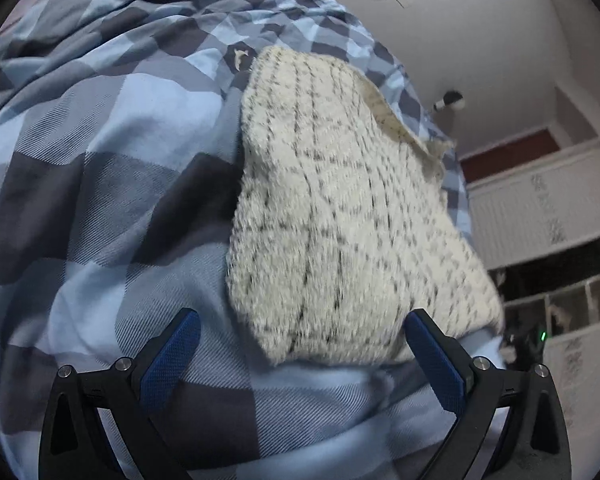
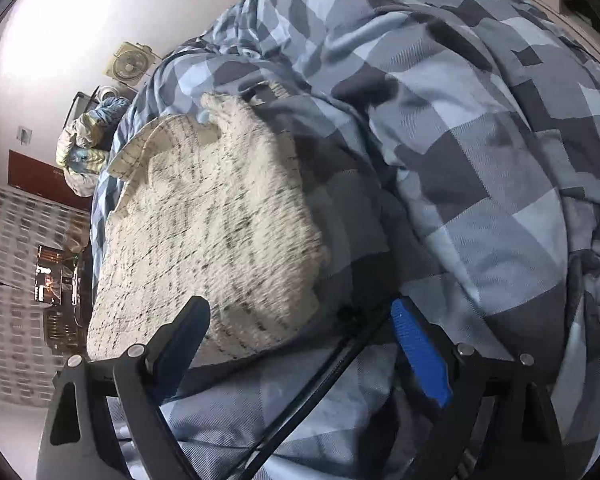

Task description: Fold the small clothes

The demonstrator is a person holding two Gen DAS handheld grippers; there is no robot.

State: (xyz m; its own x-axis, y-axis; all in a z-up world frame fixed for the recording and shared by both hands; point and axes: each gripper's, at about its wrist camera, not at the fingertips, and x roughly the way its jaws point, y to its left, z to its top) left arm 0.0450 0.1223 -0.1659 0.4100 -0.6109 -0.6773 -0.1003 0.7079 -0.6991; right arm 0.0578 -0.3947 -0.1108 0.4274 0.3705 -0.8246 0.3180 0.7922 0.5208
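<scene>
my left gripper (image 1: 300, 344) sits nearest the lens, its blue-padded fingers (image 1: 172, 356) spread wide with nothing pinched between them. just past them, toward 12 o'clock, lies the cream knitted garment (image 1: 332, 216) with thin dark grid lines, resting on the blue and grey checked duvet (image 1: 100, 168) of the bed. its near hem reaches in between my left fingertips, but the pads stand clear of it. at its 1 o'clock corner a flap is turned up, showing a paler inside.

my right gripper (image 2: 300, 332) is also open, empty-handed. from there the garment (image 2: 204, 232) lies toward 10 o'clock, its near edge just beyond my left-side finger (image 2: 184, 336). a black cable (image 2: 320, 384) runs diagonally across the duvet (image 2: 480, 160) between my fingers.
</scene>
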